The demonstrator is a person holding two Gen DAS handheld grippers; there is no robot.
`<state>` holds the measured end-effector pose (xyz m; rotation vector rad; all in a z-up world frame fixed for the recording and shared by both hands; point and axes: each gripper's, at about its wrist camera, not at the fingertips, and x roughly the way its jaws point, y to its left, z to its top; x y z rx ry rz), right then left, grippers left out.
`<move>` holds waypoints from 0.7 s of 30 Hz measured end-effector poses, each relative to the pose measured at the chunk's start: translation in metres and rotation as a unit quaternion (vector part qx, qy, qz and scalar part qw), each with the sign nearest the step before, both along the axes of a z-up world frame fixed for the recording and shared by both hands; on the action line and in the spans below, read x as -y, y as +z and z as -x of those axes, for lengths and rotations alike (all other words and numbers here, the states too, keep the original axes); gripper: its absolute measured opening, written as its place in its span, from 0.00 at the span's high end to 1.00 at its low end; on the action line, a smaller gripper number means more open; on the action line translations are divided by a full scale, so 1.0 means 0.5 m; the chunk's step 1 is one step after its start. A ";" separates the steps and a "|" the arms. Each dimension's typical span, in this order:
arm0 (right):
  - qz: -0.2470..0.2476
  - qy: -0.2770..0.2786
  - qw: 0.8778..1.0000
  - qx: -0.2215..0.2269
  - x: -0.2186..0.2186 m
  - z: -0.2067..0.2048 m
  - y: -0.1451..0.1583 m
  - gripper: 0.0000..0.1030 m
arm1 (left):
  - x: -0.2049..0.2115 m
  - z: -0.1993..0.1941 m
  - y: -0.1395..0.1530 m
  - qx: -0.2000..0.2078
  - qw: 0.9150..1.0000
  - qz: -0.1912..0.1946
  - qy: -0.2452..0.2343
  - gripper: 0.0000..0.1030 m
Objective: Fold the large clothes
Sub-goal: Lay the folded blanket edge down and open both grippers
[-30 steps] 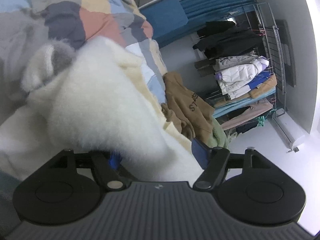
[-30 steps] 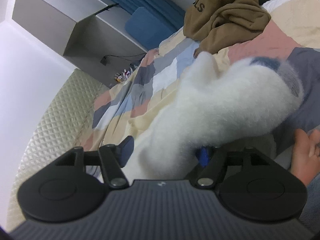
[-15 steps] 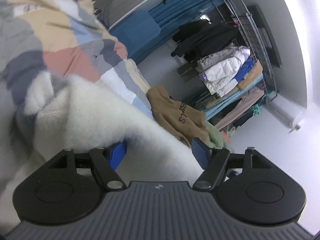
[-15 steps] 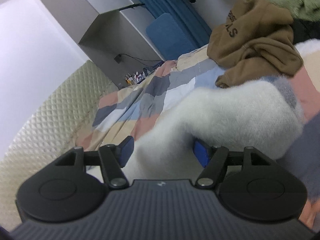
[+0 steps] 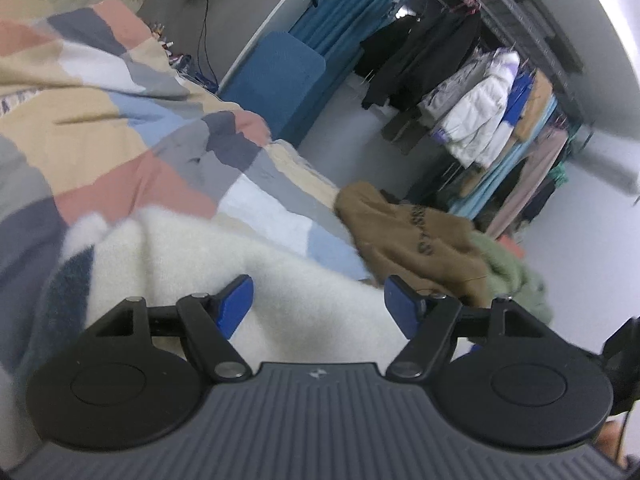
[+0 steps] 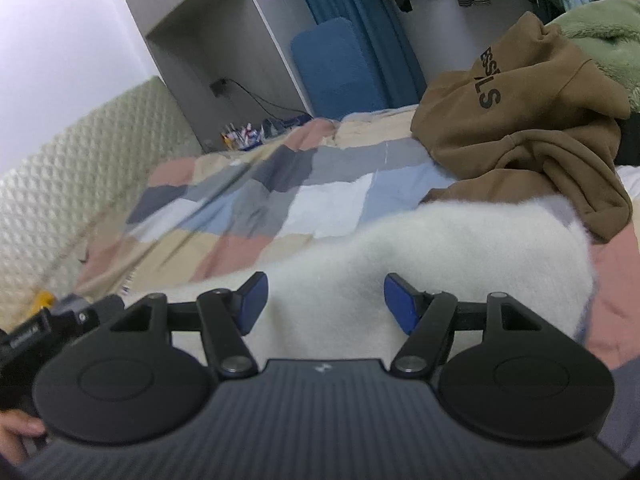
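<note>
- Left hand-held gripper [image 5: 318, 300] hovers over the white fleece garment [image 5: 224, 276], its blue pads [image 5: 236, 304] spread wide with the fleece showing in the gap between them; neither pad presses on the cloth, so it is released.
- Right hand-held gripper [image 6: 324, 302] is likewise spread, its blue pads [image 6: 400, 304] standing apart above the same white fleece garment [image 6: 440, 256]; nothing is pinched between them.
- The fleece garment lies on the bed, on a patchwork quilt [image 5: 120, 128] of pink, beige, grey, pale blue and white patches; in the left wrist view a dark grey-blue part of the garment shows at its left edge.
- A brown hoodie [image 6: 528, 120] with dark lettering lies crumpled on the quilt just beyond the fleece, its lower fold touching the garment's far edge in the right wrist view.
- A green fleece garment [image 6: 600, 36] lies bunched behind the hoodie, touching it.
- Beyond the bed stand a blue padded chair [image 5: 276, 80] and a blue curtain [image 5: 340, 12]; a clothes rack [image 5: 500, 120] with hanging coats fills the far right of the left wrist view.
- A quilted headboard [image 6: 64, 176] runs along the left of the right wrist view.
- Fingers of a person's hand [image 6: 16, 436] show at the lower left corner of that view, blurred.
</note>
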<state>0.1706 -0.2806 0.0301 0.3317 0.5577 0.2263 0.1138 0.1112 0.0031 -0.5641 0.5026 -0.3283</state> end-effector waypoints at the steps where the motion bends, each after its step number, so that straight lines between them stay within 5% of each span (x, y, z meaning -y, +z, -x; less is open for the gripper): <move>1: 0.009 0.002 1.000 -0.001 -0.002 -0.012 -0.006 0.34 | 0.005 -0.017 -0.004 -0.003 1.000 -0.009 0.001 0.26; 14: 0.146 0.049 0.988 -0.014 -0.052 -0.125 -0.099 0.34 | 0.070 -0.152 -0.082 -0.039 0.989 -0.139 -0.006 0.25; 21: 0.111 0.062 0.991 -0.028 -0.028 -0.160 -0.112 0.33 | 0.073 -0.158 -0.107 -0.027 0.987 -0.159 -0.017 0.25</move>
